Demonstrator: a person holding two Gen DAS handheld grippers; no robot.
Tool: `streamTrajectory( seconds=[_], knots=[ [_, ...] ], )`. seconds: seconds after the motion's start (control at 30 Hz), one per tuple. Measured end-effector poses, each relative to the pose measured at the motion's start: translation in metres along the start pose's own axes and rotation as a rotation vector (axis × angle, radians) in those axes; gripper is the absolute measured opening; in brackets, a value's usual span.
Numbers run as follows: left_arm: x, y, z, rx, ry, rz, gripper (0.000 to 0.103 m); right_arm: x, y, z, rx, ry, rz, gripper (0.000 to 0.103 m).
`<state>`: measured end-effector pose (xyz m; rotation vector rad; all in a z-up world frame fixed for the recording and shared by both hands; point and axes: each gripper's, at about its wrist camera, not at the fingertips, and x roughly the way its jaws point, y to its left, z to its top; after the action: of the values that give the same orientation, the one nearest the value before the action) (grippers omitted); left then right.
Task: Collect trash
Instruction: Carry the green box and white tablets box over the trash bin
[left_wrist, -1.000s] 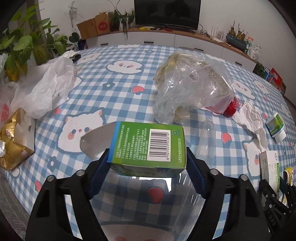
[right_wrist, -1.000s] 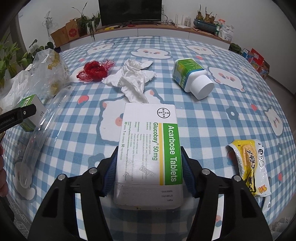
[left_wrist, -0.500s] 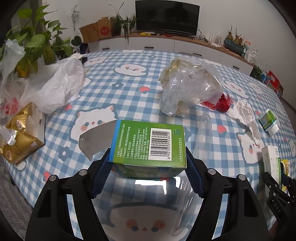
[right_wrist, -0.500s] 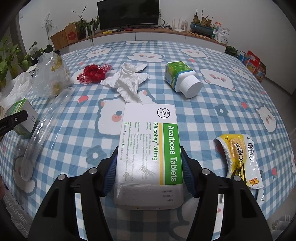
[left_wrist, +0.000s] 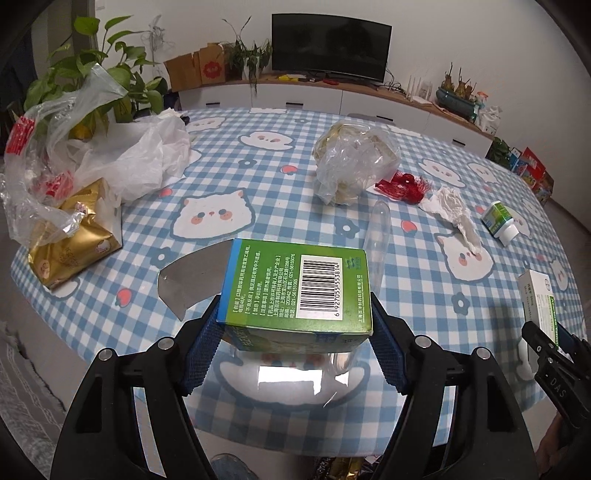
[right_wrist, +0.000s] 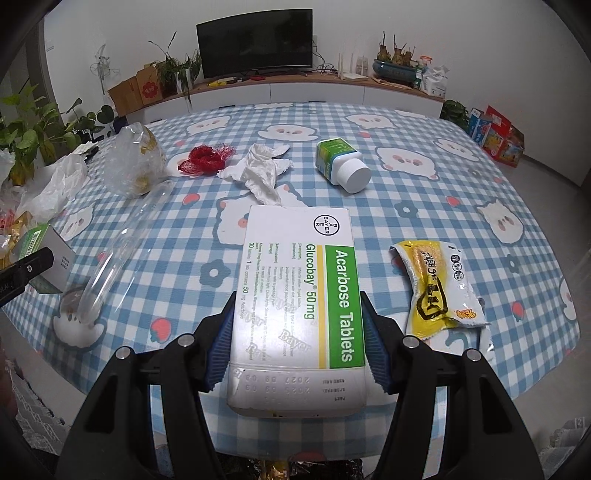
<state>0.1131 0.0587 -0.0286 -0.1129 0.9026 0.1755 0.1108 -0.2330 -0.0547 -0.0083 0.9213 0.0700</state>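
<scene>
My left gripper is shut on a green box with a barcode, held above the near edge of the checked table. My right gripper is shut on a white and green Acarbose tablet box, also above the near table edge. The green box also shows in the right wrist view at far left, and the tablet box shows in the left wrist view at far right. Both boxes are off the table.
On the table lie a clear plastic bag, red netting, crumpled tissue, a white-capped bottle, a yellow snack wrapper, a clear plastic bottle, a gold packet and white bags.
Both grippers have drawn back from the table toward its near edge and risen, each still holding its box. More of the table and the room shows.
</scene>
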Motion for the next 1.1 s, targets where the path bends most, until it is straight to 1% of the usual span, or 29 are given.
streamTrajectory(
  seconds=[0.27,0.57,0.97,1.1],
  knots=[
    [-0.030,0.001,-0.032,-0.002,-0.002,-0.024,0.072,-0.027,0.000,-0.023,-0.006,-0.012,0.003,0.058],
    [-0.055,0.006,-0.066,0.005,-0.005,-0.020,0.072,-0.057,0.005,-0.048,-0.009,-0.033,0.012,0.058],
    [-0.079,0.011,-0.116,0.000,0.017,-0.035,0.072,-0.096,0.010,-0.092,-0.010,-0.047,0.033,0.058],
    [-0.077,0.014,-0.140,-0.001,0.044,-0.032,0.072,-0.099,0.016,-0.111,-0.044,-0.044,0.015,0.058]
  ],
)
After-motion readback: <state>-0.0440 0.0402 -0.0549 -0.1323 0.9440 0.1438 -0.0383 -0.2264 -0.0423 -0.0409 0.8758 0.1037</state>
